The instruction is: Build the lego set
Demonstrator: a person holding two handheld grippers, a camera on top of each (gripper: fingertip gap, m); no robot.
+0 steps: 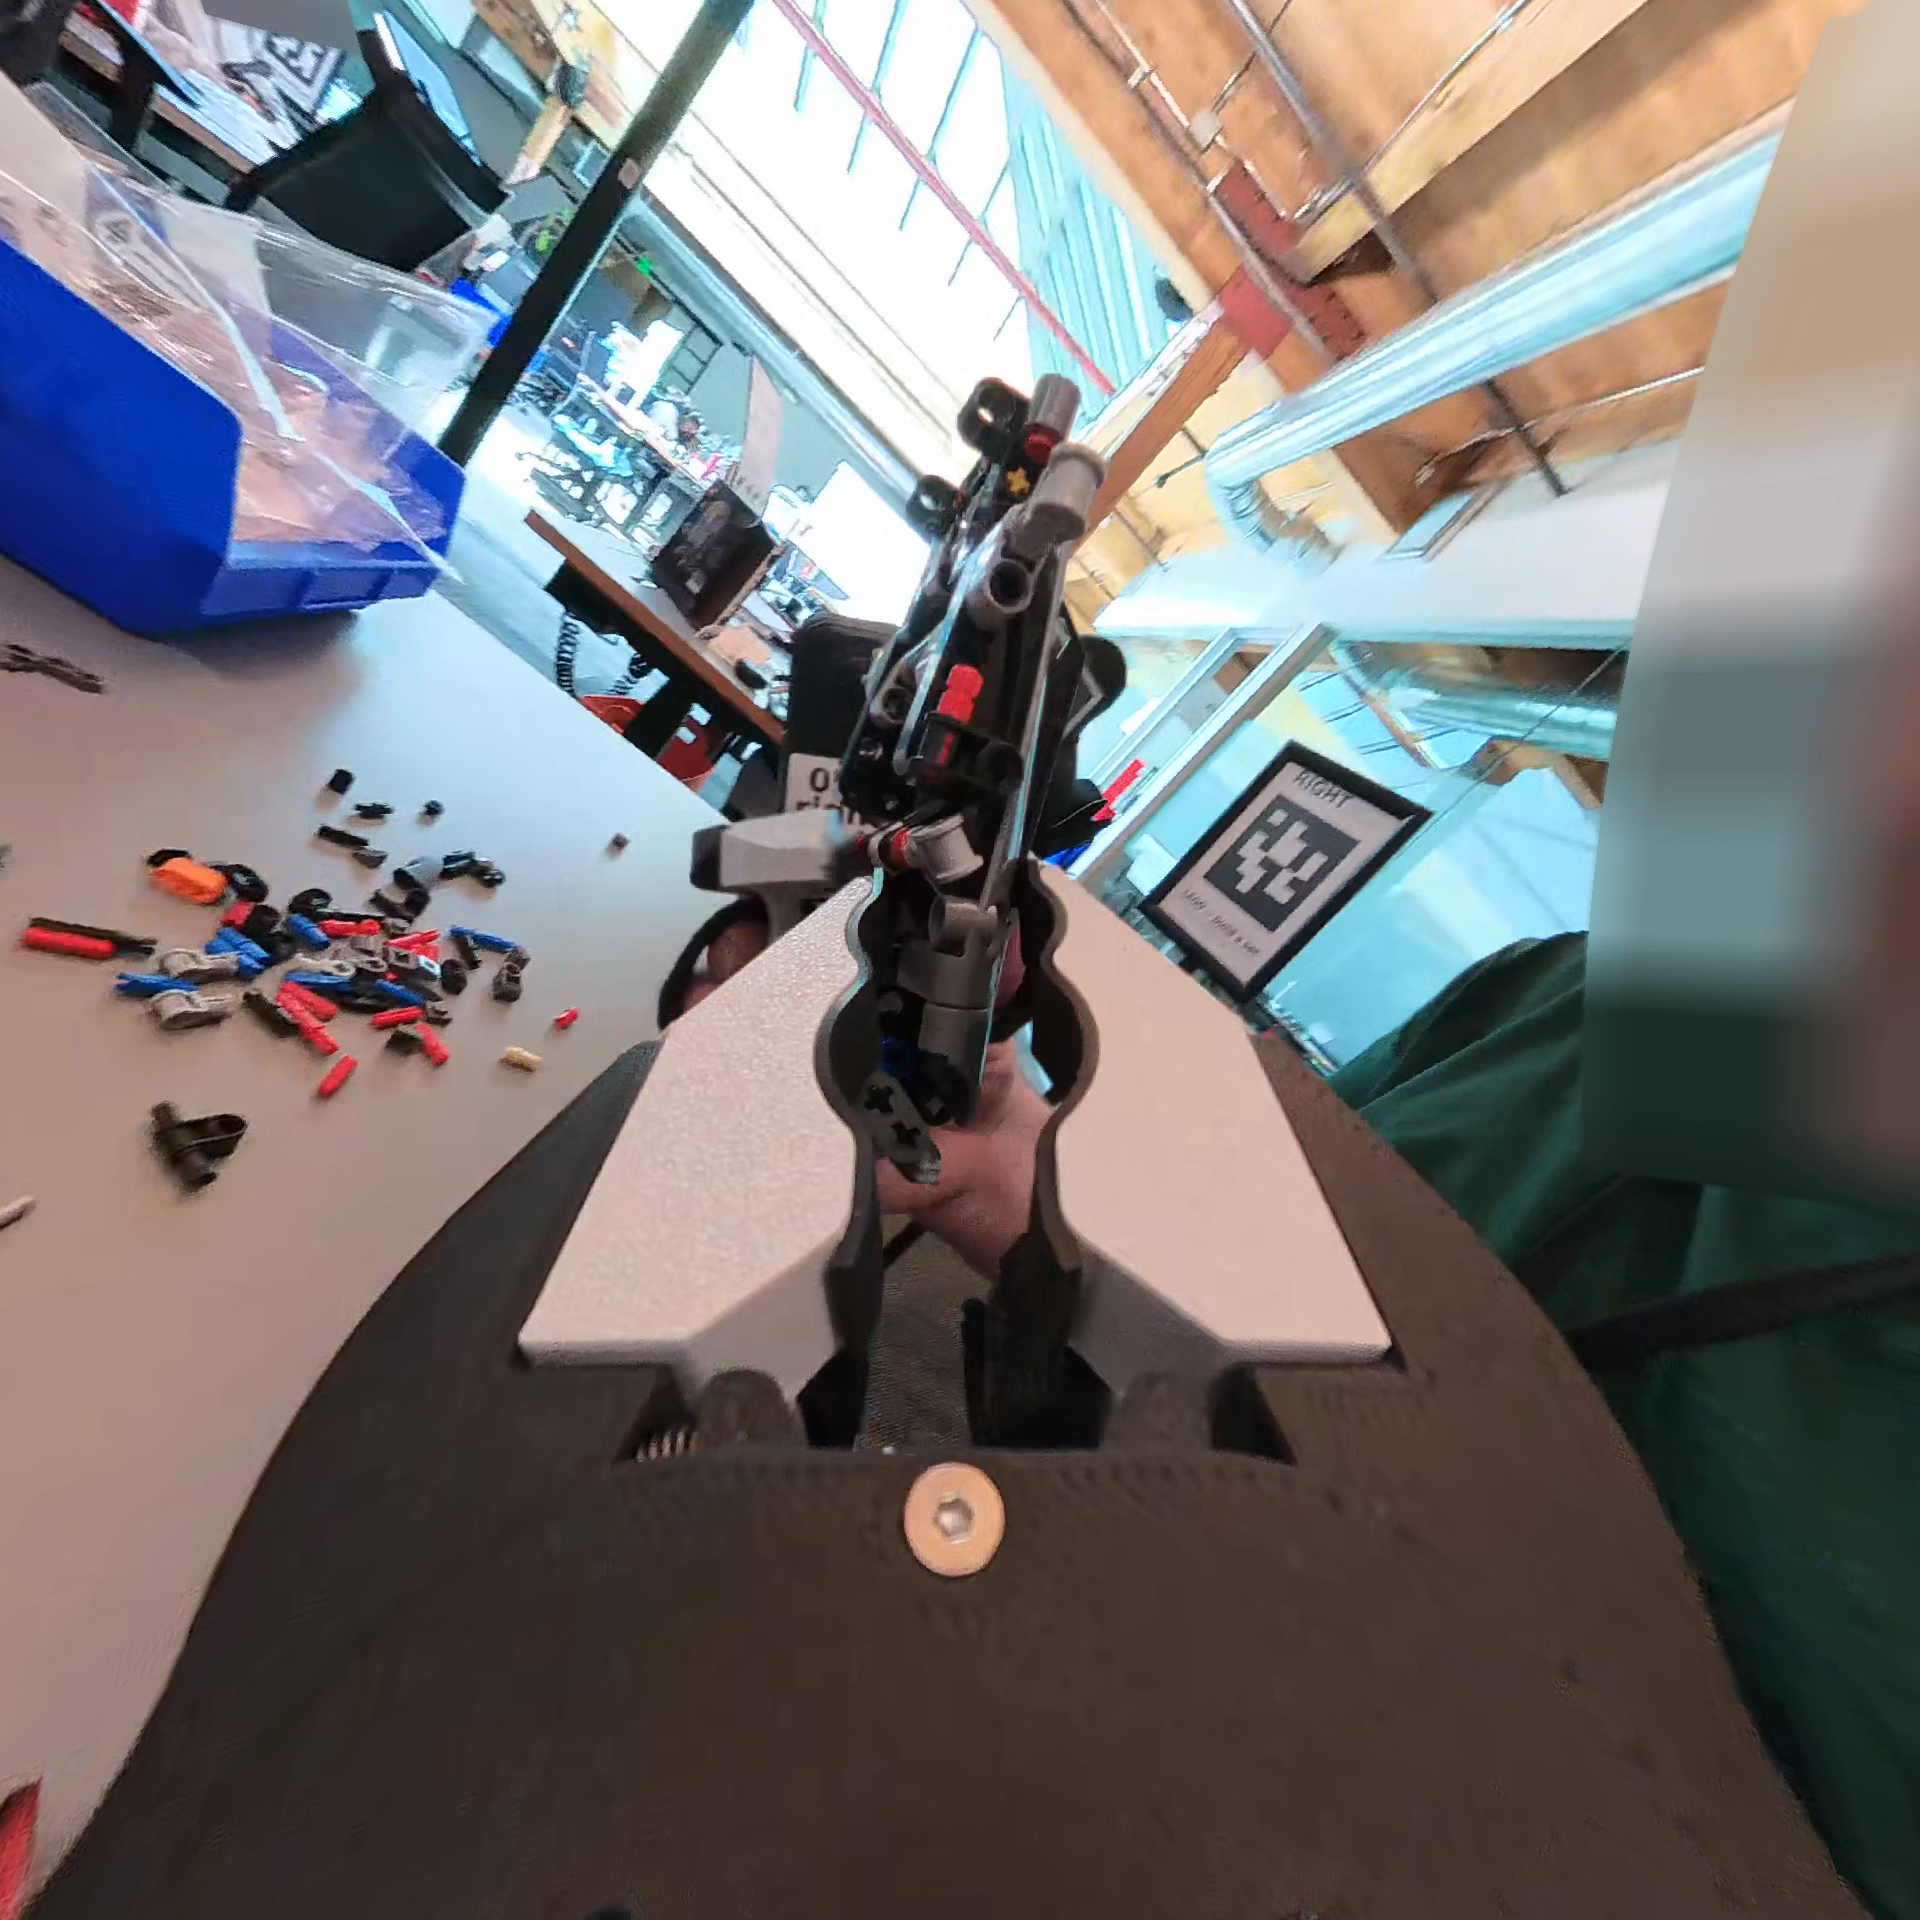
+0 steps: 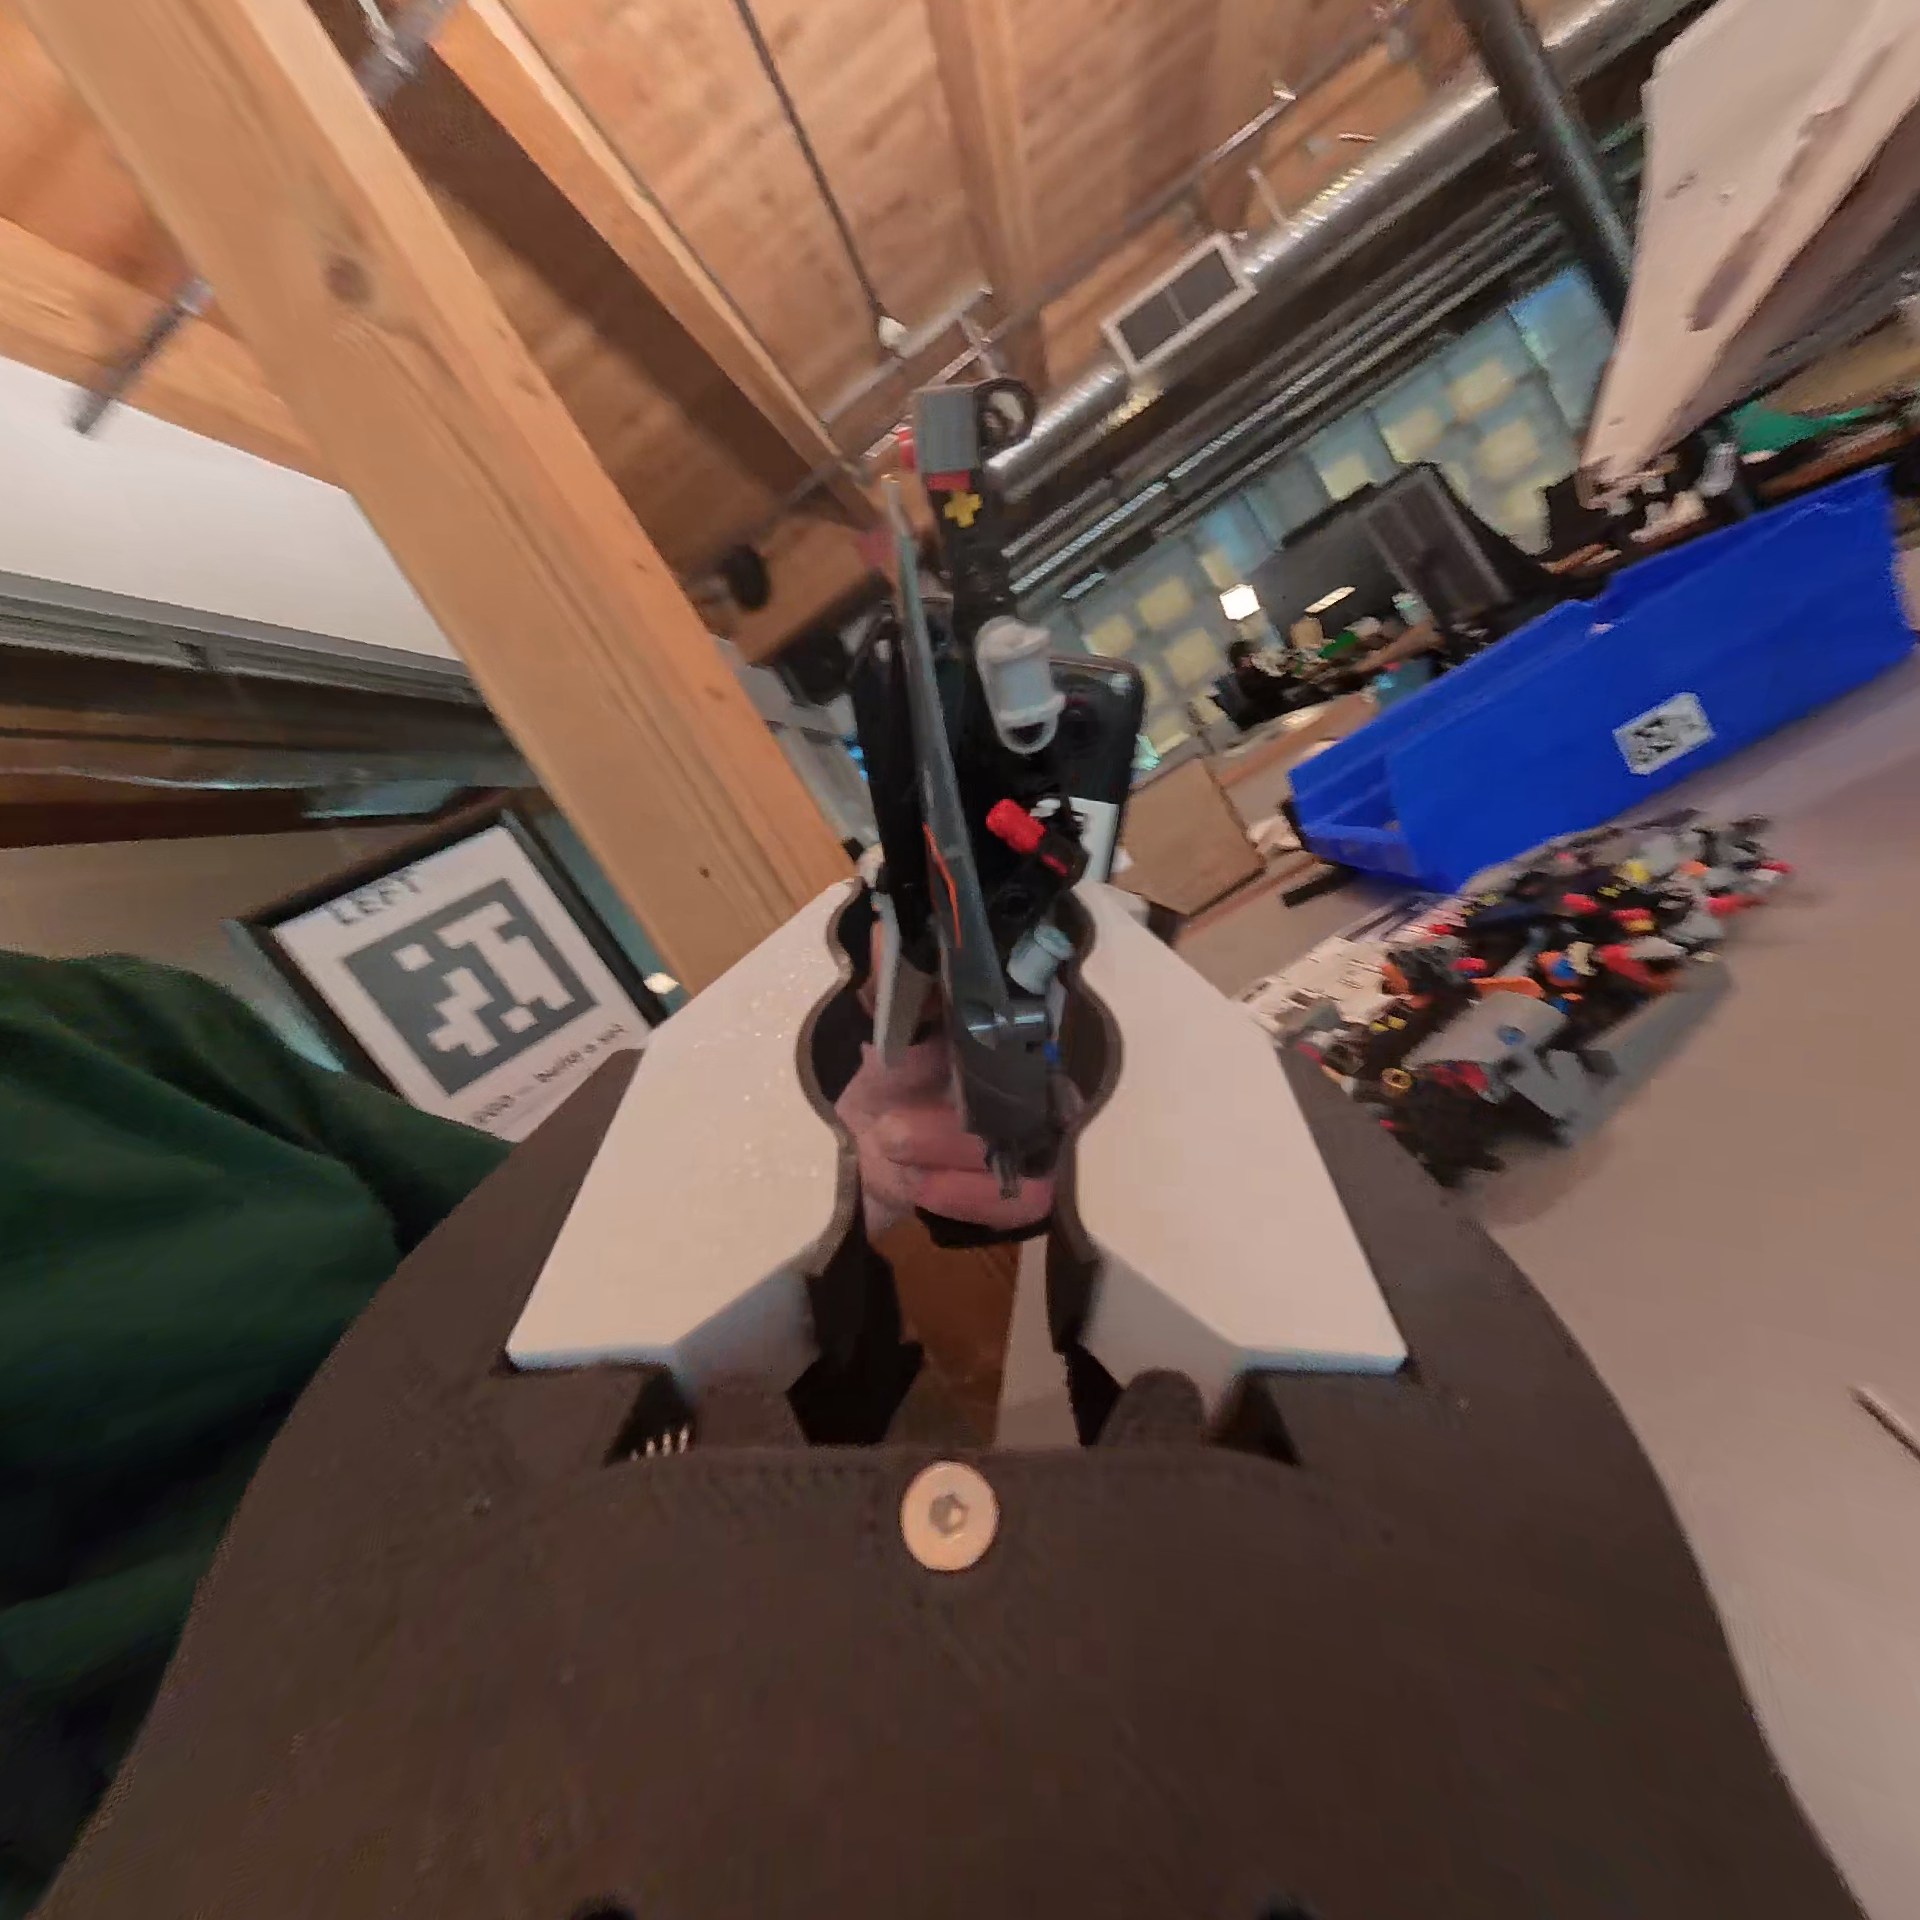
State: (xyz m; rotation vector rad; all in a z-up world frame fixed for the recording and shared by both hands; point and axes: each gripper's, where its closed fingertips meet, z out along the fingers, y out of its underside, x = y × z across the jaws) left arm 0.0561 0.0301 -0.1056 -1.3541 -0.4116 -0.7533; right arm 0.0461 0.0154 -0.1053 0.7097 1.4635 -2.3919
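Observation:
A black and grey Lego Technic assembly with red pins and grey connectors is held up in the air, standing roughly upright. My left gripper is shut on its lower end. In the right wrist view the same assembly sits between the fingers of my right gripper, which is shut on it from the opposite side. Part of the right gripper shows behind the assembly in the left wrist view. A hand shows behind the fingers.
Loose red, blue, black and grey pieces lie scattered on the white table; a bigger pile lies to the right. A blue bin stands at the back. A green sleeve and framed marker cards are close. My two grippers' fingertips are within a few centimetres of each other.

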